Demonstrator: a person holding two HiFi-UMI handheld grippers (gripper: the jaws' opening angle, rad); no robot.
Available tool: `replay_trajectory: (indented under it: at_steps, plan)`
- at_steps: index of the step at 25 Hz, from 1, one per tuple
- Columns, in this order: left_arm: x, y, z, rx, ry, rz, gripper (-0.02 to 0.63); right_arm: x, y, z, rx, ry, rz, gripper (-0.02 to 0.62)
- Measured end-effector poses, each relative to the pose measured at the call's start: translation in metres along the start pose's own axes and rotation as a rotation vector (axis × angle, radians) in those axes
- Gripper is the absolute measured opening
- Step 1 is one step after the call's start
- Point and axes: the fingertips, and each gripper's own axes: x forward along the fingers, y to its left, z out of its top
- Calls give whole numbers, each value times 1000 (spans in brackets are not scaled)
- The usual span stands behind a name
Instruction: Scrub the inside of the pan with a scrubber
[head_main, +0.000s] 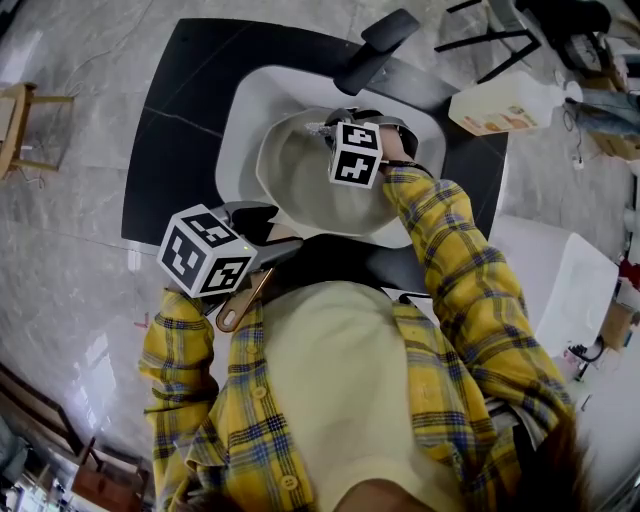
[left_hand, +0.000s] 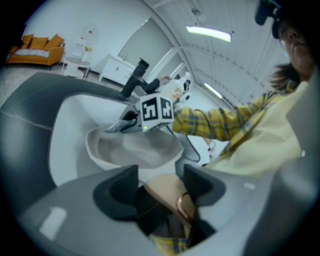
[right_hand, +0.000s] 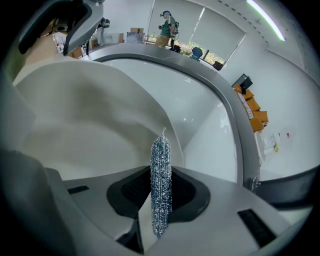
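Pan (head_main: 300, 175): one, lying in the one white sink (head_main: 235, 110), with little room between its rim and the sink wall; left hand-held gripper (left_hand: 160, 185) clamped on its one handle (left_hand: 169, 194) at the sink's near edge; right hand-held gripper (right_hand: 160, 195) pinching one scrubber (right_hand: 161, 160) above the pan's inside; one bottle (head_main: 505, 108) right of the sink.

No legible text; bottle label (head_main: 496, 121) (apparently printed) too blurred.
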Motion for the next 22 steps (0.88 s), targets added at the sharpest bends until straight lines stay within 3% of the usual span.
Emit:
replay_trajectory:
  at_steps: [8, 22]
  plan:
    - [0, 1, 0, -10, -23, -2, 285, -11, -1, -1, 113, 27, -33, 83]
    - [0, 0, 1, -1, -22, 2, 285, 14, 28, -22, 255, 210, 87, 83]
